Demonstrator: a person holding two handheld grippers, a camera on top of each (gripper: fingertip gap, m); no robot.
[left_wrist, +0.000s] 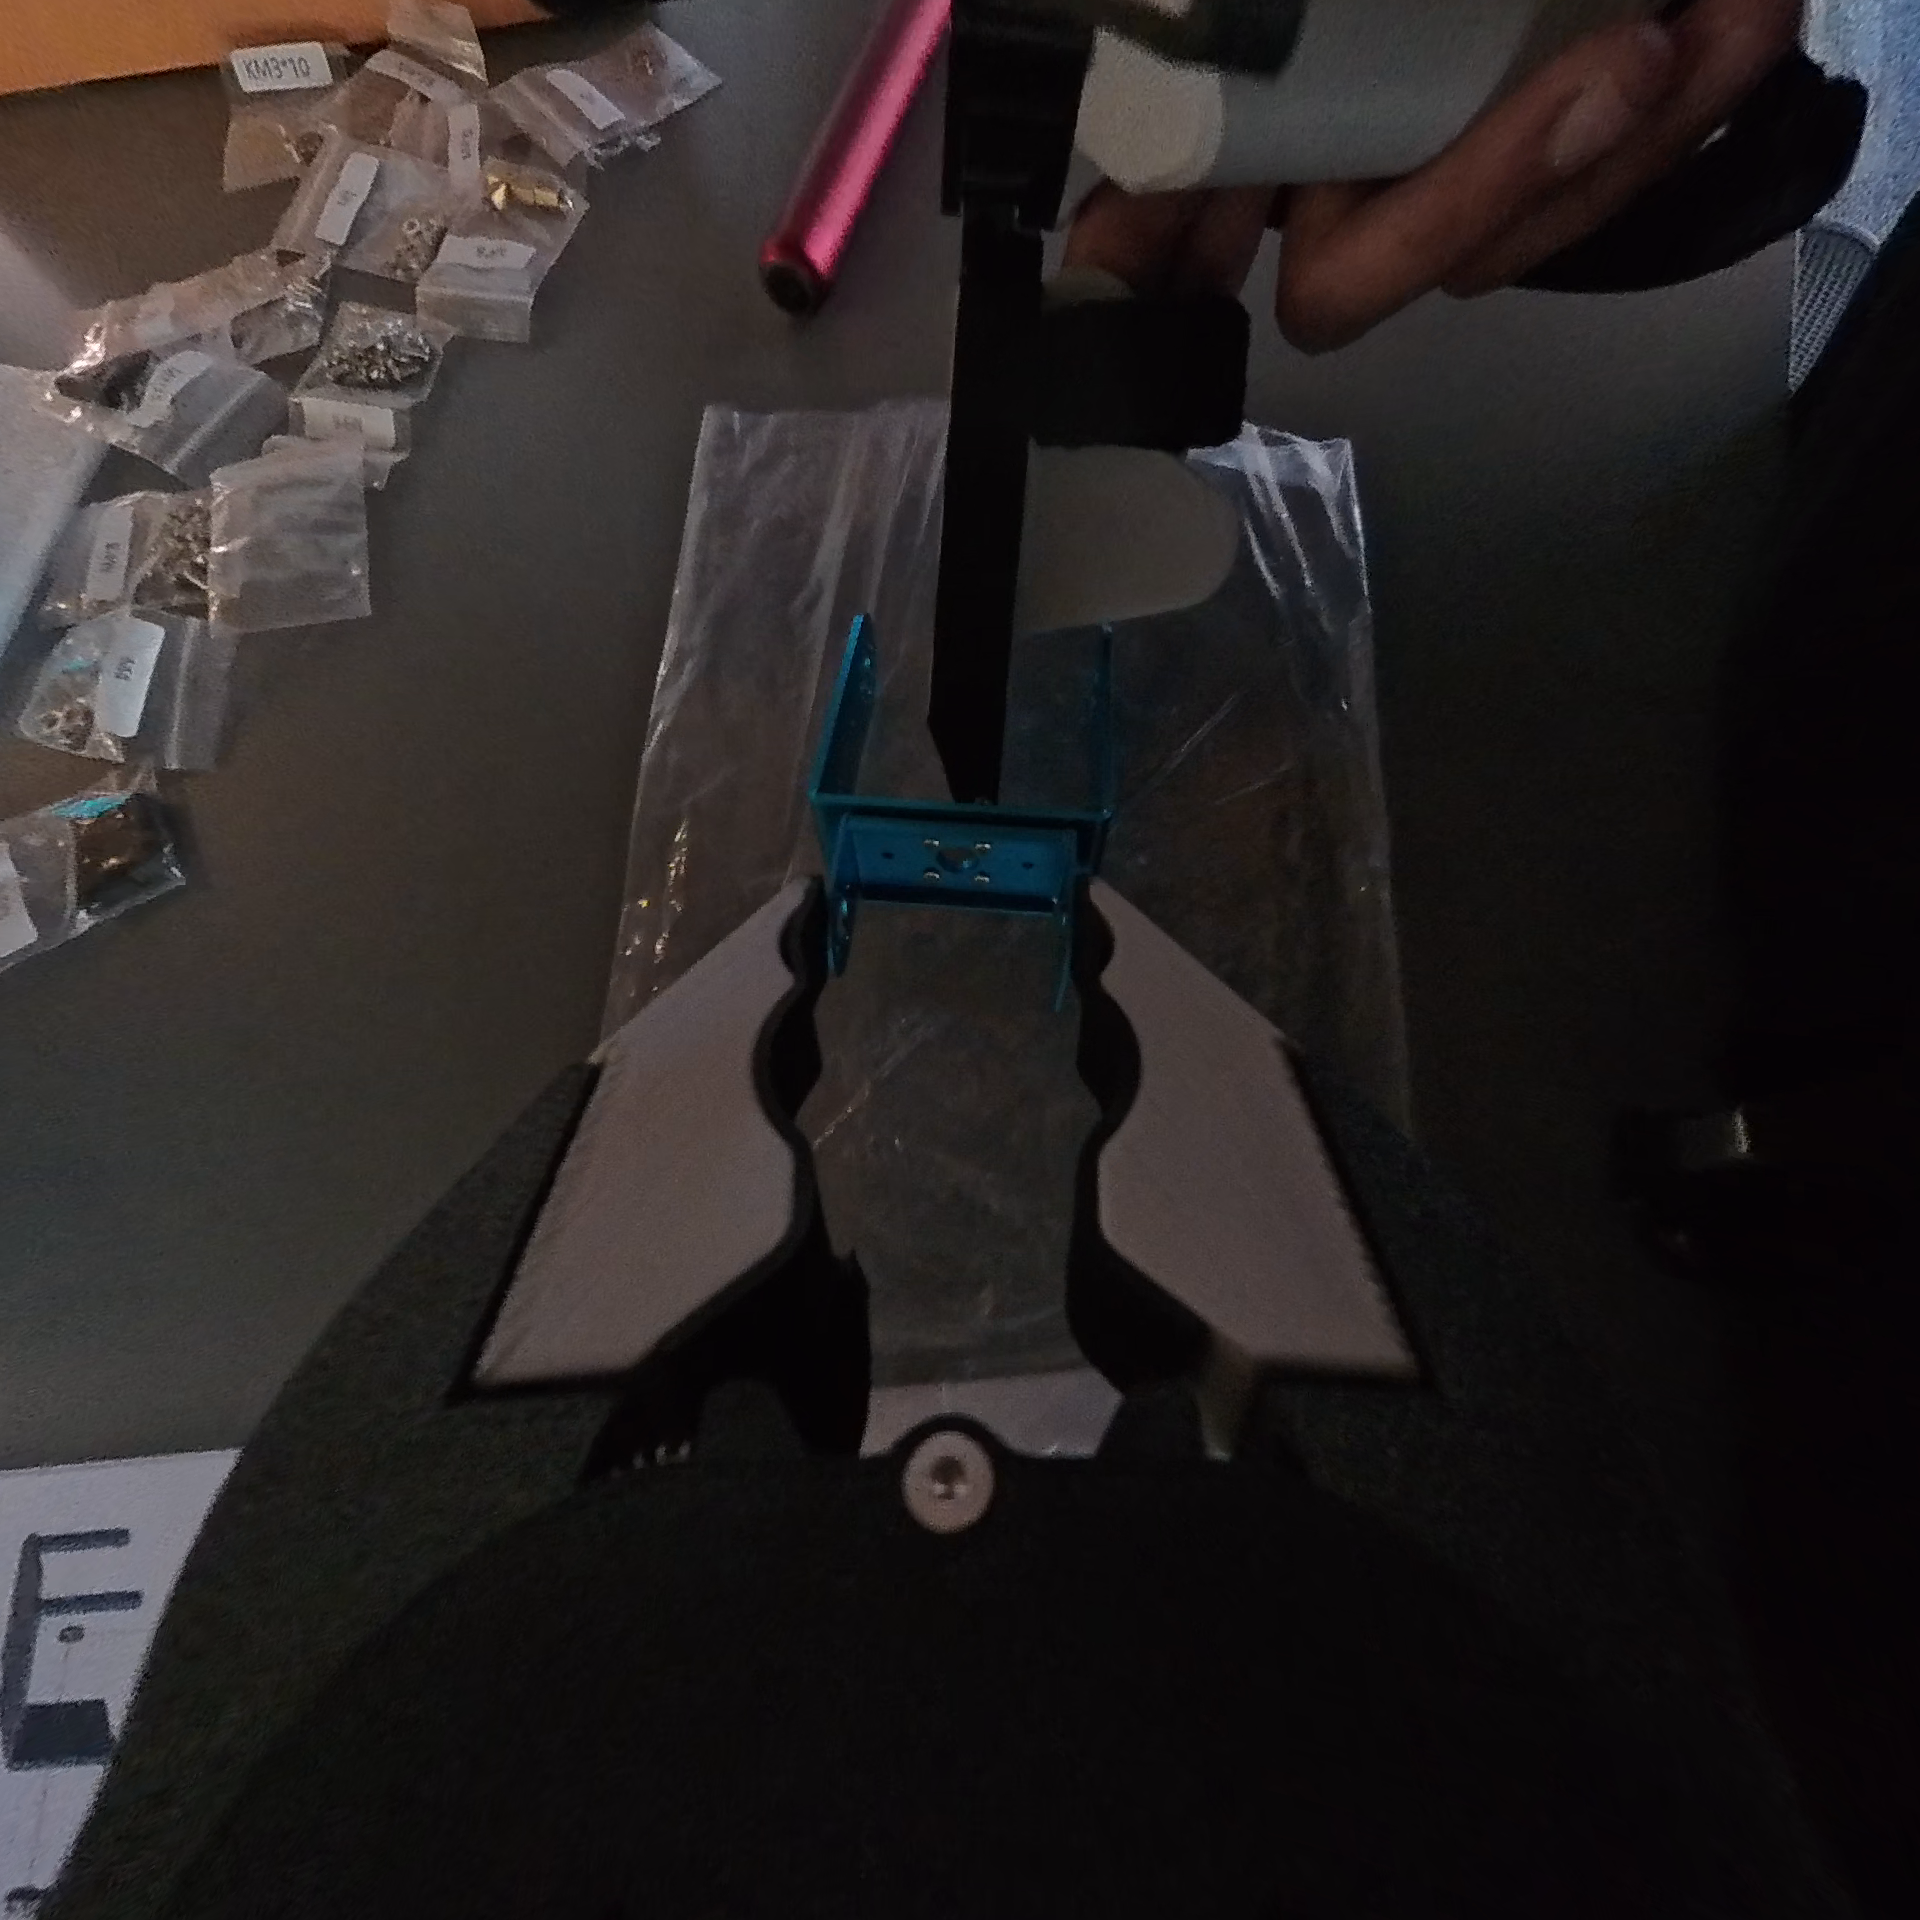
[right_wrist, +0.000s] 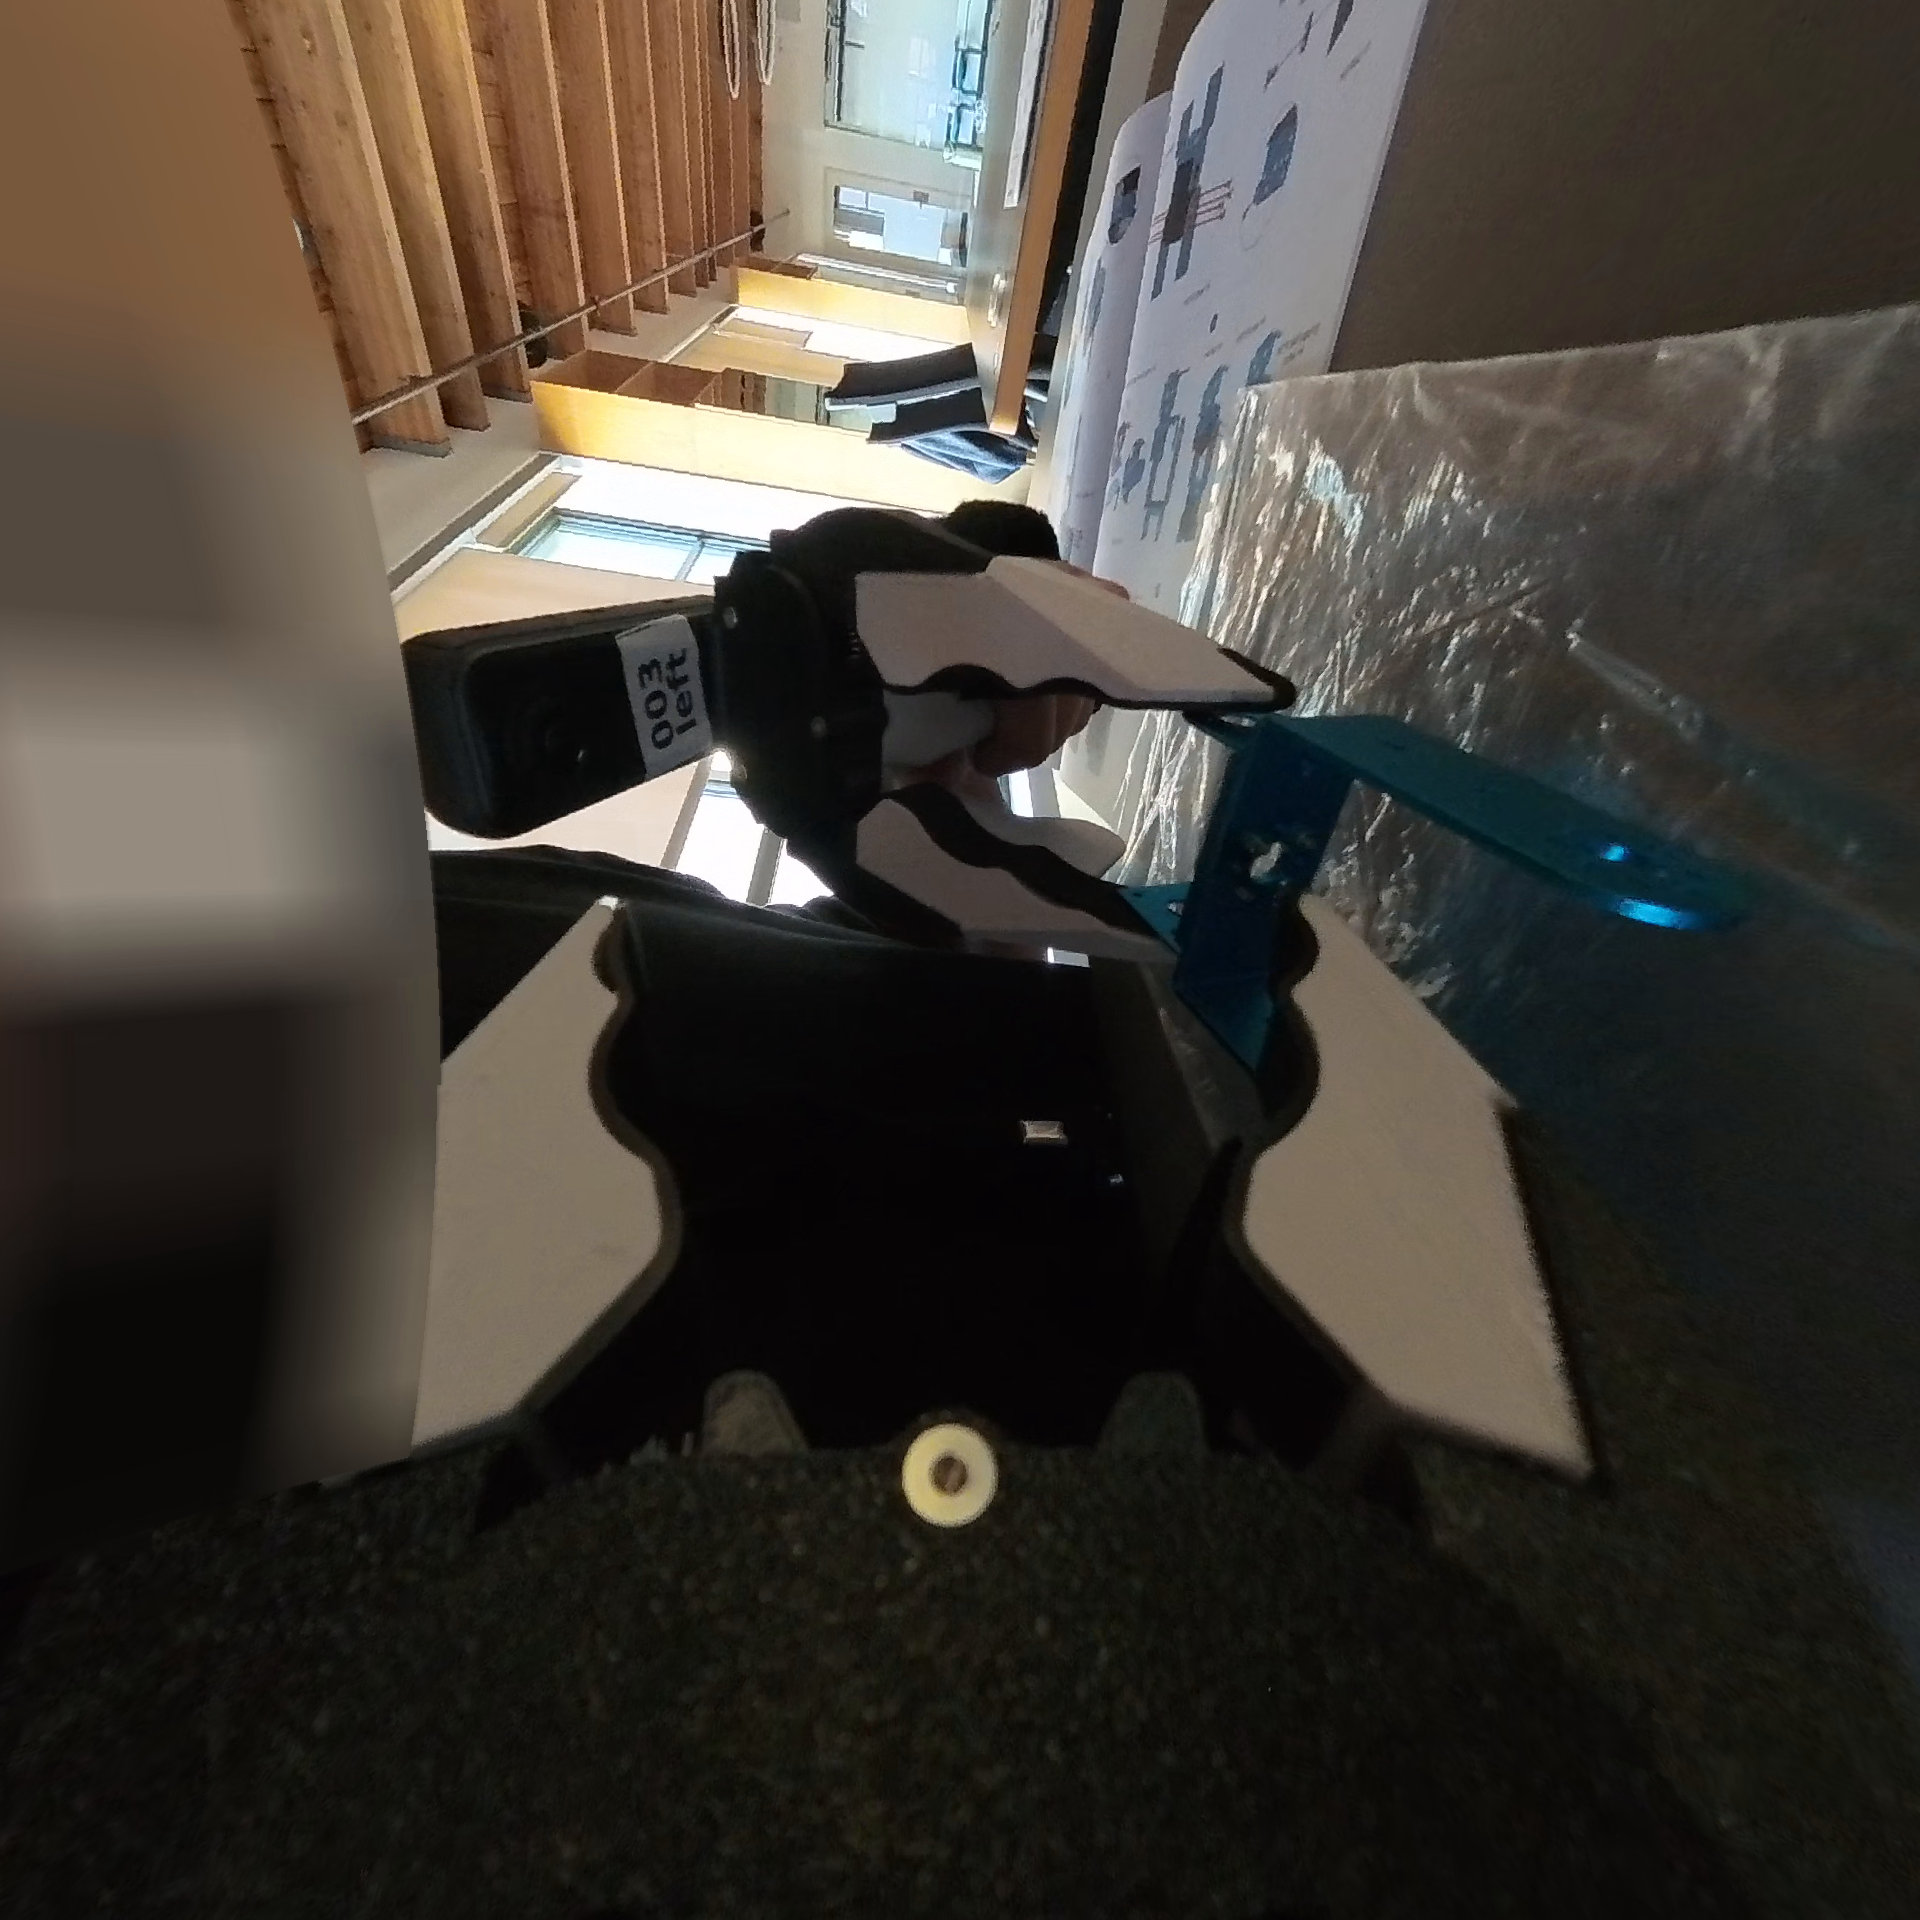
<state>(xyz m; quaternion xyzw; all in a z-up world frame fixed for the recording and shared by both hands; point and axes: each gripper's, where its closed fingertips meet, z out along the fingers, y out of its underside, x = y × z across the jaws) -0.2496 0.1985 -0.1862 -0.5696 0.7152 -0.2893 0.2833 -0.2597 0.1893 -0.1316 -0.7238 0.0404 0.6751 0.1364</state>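
My left gripper (left_wrist: 956, 925) is closed part-way on a blue metal bracket (left_wrist: 956, 868). One finger presses each of its side flanges, and the jaws stand only as far apart as the bracket is wide. It looks like two U-shaped pieces set back to back, with a drilled web between them. The flanges of one point toward my wrist and those of the other point away. It sits at my fingertips above a clear plastic bag (left_wrist: 769, 644) that lies flat in the middle of the dark table (left_wrist: 468, 935). I cannot tell whether the bracket touches the bag.

My right gripper (right_wrist: 956, 925) is spread wide and has hold of nothing. In the left wrist view it comes in from the far side, and its dark finger (left_wrist: 977, 623) reaches down between the bracket's far flanges, to the web or just short of it. In its own view one fingertip lies right beside the bracket's edge. Whether they touch I cannot tell.

Small zip bags of screws and nuts (left_wrist: 312, 343) are scattered toward the table's left side, well apart from the bracket. A magenta metal rod (left_wrist: 852, 156) lies near the far edge. Printed assembly sheets (right_wrist: 1247, 239) lie beyond the plastic bag.
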